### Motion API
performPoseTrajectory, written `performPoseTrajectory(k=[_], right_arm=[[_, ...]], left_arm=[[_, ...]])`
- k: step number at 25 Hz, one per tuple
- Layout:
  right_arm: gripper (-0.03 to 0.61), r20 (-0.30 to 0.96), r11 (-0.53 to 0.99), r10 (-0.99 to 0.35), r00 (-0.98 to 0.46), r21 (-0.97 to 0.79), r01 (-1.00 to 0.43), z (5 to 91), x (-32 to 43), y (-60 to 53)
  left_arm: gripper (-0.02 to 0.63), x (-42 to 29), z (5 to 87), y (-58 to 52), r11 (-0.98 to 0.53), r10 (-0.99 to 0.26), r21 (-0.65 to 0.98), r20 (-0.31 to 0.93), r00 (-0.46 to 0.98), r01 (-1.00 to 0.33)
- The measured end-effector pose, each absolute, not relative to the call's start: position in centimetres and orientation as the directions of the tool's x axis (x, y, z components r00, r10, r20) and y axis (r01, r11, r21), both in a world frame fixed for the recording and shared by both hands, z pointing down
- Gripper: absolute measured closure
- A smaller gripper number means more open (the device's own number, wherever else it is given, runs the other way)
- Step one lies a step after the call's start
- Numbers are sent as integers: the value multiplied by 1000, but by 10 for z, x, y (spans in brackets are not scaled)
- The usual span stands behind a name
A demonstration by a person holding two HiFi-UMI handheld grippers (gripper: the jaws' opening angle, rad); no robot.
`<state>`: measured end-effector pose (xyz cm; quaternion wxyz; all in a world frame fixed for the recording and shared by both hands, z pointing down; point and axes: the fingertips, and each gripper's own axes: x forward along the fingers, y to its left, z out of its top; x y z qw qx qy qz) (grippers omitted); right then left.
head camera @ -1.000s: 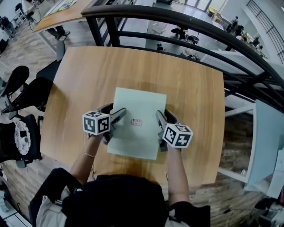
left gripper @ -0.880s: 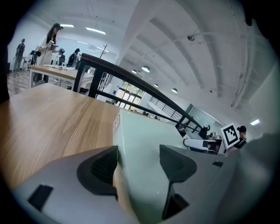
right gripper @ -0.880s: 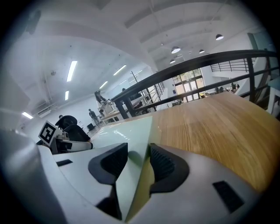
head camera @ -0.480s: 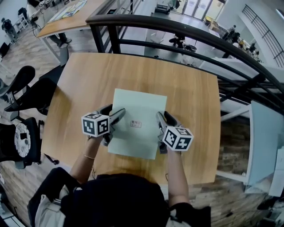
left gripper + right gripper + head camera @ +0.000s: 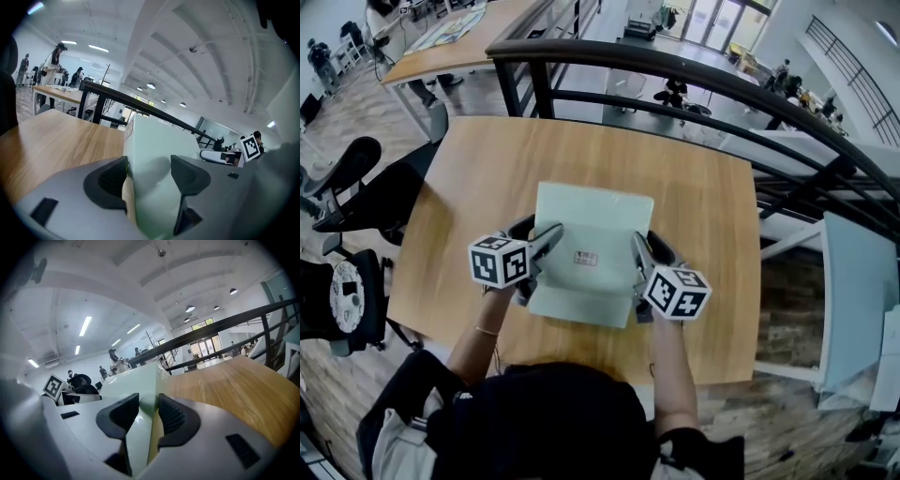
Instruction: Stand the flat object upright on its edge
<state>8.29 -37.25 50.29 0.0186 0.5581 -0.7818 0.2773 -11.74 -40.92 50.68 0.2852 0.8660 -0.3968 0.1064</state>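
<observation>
Jaws of the right gripper (image 5: 149,404) are closing on the right edge of the flat box (image 5: 586,225), which fills their gap; the left gripper (image 5: 149,164) clamps its left edge. The pale green box, bearing a small label (image 5: 587,258), is held tilted over the wooden table (image 5: 703,216), before a black railing (image 5: 675,66).

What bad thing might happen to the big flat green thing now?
1. The left tool and right tool pinch the flat green box only at its side edges, and the right tool's jaws are closing on it. It might slip and flop onto the table.
2. On its thin edge it may topple, maybe sliding toward the railing beyond the table.
</observation>
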Motion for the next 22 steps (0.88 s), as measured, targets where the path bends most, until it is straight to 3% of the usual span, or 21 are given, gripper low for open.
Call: performPoseTrajectory(k=[22], right_arm=[[446, 242, 266, -903, -354, -330, -906, 443, 93, -397]], left_arm=[[316, -108, 447, -436, -575, -659, 393, 298, 691, -717]])
